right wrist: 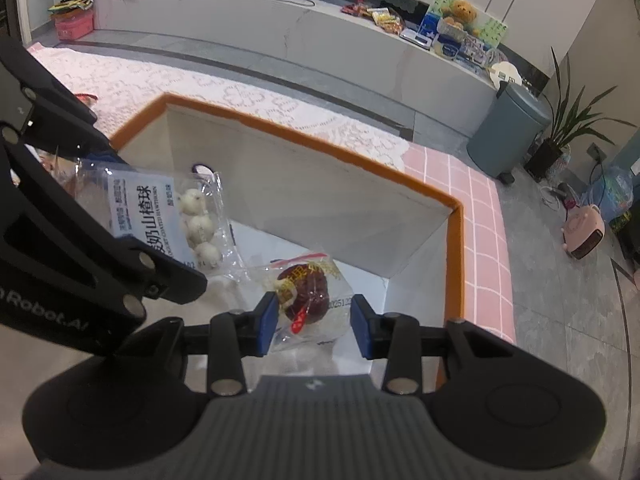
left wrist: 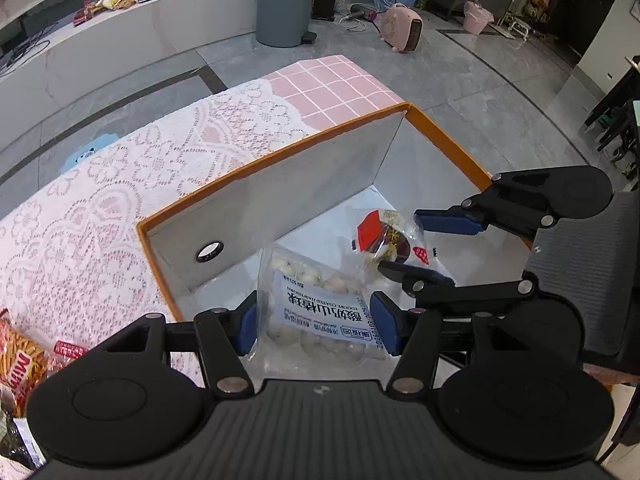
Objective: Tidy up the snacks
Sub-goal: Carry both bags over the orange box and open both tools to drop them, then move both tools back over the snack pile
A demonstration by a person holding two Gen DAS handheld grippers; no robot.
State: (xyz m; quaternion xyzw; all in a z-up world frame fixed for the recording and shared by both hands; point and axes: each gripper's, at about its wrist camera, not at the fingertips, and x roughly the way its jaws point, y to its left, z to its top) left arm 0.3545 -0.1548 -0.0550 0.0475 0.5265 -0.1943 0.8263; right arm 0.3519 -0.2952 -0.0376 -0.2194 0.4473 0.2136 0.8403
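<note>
An orange-rimmed box (left wrist: 280,156) with a white inside sits on the lace-covered table. My left gripper (left wrist: 316,328) is over the box, its blue pads on either side of a clear bag of white yogurt hawthorn balls (left wrist: 316,312); the pads seem to touch its edges. My right gripper (right wrist: 314,326) is open around a clear packet with a dark red snack (right wrist: 306,292) lying in the box. The right gripper also shows in the left wrist view (left wrist: 432,248), beside the red packet (left wrist: 386,238). The hawthorn bag shows in the right wrist view (right wrist: 176,216).
More snack packets, one an orange stick-snack bag (left wrist: 20,360), lie on the lace cloth (left wrist: 120,184) left of the box. Pink tiled tabletop (left wrist: 328,88) lies beyond. A grey bin (left wrist: 284,0) and a pink heater (left wrist: 404,26) stand on the floor.
</note>
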